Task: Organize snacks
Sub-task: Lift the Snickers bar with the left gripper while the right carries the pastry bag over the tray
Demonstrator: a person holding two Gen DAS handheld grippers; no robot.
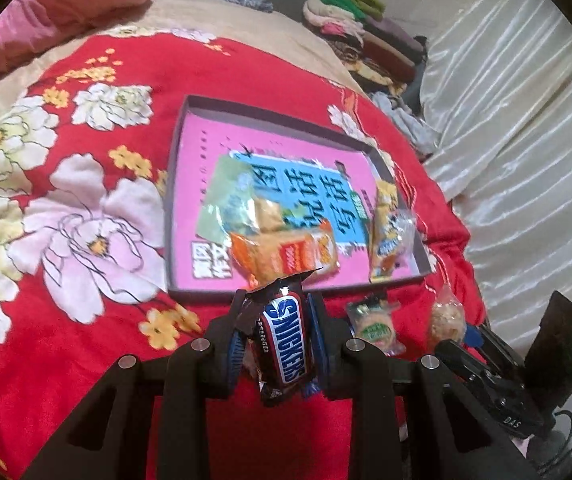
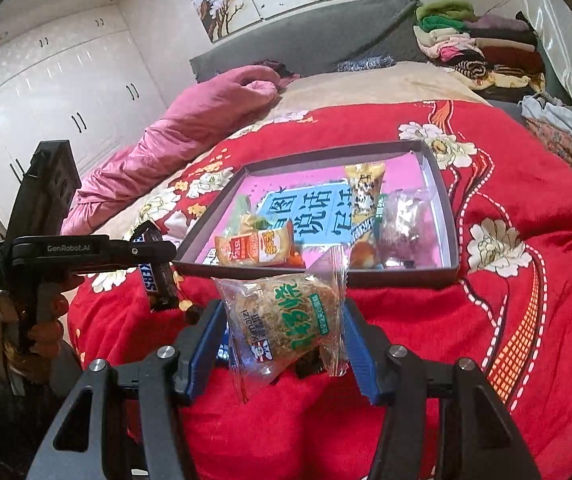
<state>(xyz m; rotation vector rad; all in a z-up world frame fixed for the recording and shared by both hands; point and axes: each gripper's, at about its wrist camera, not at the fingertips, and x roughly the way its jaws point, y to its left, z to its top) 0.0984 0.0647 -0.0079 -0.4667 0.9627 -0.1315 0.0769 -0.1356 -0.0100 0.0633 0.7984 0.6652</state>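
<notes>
My left gripper [image 1: 277,300] is shut on a brown Snickers bar [image 1: 286,332], held upright just in front of the near rim of the tray [image 1: 171,200]. The shallow dark tray has a pink printed bottom and holds an orange packet [image 1: 286,256], a green packet [image 1: 225,200] and a yellow packet [image 1: 390,232]. My right gripper [image 2: 281,312] is shut on a clear packet with green lettering [image 2: 286,320], lifted before the tray [image 2: 450,216]. The left gripper [image 2: 157,256] with the Snickers bar [image 2: 153,276] shows at the left of the right wrist view. A small green-labelled packet [image 1: 374,324] lies on the blanket.
Everything rests on a bed with a red flowered blanket [image 2: 526,184]. A pink quilt [image 2: 189,120] lies at the far left, folded clothes [image 2: 482,48] are stacked at the far right, and a pale curtain [image 1: 526,120] hangs beside the bed. A hand [image 2: 45,320] holds the left gripper.
</notes>
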